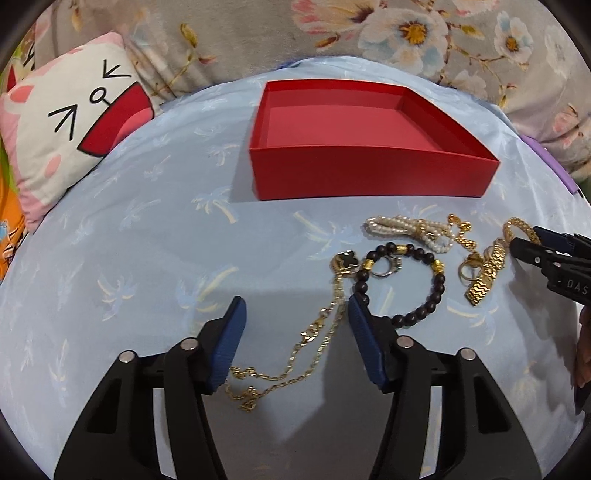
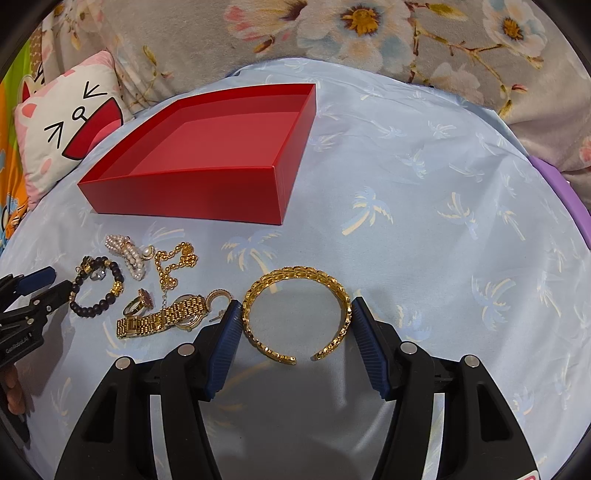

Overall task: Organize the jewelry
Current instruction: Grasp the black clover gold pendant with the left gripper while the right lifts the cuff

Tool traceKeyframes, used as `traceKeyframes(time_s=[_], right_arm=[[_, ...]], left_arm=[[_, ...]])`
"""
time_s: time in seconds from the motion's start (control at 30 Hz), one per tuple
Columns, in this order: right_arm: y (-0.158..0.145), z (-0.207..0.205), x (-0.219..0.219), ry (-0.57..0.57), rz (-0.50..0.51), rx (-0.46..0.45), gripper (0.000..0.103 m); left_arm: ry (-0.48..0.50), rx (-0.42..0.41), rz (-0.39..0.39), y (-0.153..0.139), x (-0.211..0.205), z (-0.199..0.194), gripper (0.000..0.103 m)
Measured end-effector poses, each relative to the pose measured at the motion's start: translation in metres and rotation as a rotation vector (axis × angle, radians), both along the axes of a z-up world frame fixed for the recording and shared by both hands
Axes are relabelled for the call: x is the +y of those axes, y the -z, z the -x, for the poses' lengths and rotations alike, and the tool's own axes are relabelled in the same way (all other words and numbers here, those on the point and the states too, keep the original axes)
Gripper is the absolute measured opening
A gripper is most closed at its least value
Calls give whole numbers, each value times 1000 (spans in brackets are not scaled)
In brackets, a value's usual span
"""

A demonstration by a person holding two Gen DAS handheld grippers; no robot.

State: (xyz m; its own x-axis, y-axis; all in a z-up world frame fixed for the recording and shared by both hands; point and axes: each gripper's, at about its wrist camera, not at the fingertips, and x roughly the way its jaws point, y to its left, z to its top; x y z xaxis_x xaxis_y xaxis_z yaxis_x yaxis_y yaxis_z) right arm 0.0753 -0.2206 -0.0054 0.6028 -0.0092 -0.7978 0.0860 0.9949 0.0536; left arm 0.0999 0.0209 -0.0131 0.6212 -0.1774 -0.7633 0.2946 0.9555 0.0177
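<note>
An empty red box (image 1: 369, 173) sits on the light blue cloth, also in the right wrist view (image 2: 192, 188). My left gripper (image 1: 295, 314) is open over a gold chain necklace (image 1: 314, 332), beside a dark bead bracelet (image 1: 413, 284). A pearl bracelet (image 1: 406, 229) and a gold watch (image 1: 484, 277) lie to the right. My right gripper (image 2: 297, 314) is open, its pads touching or nearly touching both sides of a gold cuff bangle (image 2: 295, 314) lying on the cloth. The right gripper shows in the left wrist view (image 1: 524, 240), the left one in the right wrist view (image 2: 59, 280).
A cat-face pillow (image 1: 70, 122) lies at the back left. A floral blanket (image 1: 369, 33) runs behind the cloth. A gold bead chain (image 2: 173, 266) and a ring (image 2: 138, 301) lie among the jewelry. A purple edge (image 2: 557, 181) shows at the right.
</note>
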Motion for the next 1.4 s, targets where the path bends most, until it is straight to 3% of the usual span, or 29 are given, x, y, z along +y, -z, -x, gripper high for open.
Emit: traceKeyframes(time_s=[0.1,0.27,0.37,0.63,1.4], right_arm=[[0,0,0,0,1,0,59],[0,0,0,0,1,0,59],[0,0,0,0,0,0,59],[0,0,1,1,1,0,59],[-3,4,-6,8,-6,-13,58]], left_arm=[[27,-6,-6,-1,-5,-1,39],[94,-20,-28,-1,-20,1,6],[105,-16,-14,-2,-22,0,2],[90,13,73,-8,-10,-1,1],[68,-172,205,-111,17,18,1]])
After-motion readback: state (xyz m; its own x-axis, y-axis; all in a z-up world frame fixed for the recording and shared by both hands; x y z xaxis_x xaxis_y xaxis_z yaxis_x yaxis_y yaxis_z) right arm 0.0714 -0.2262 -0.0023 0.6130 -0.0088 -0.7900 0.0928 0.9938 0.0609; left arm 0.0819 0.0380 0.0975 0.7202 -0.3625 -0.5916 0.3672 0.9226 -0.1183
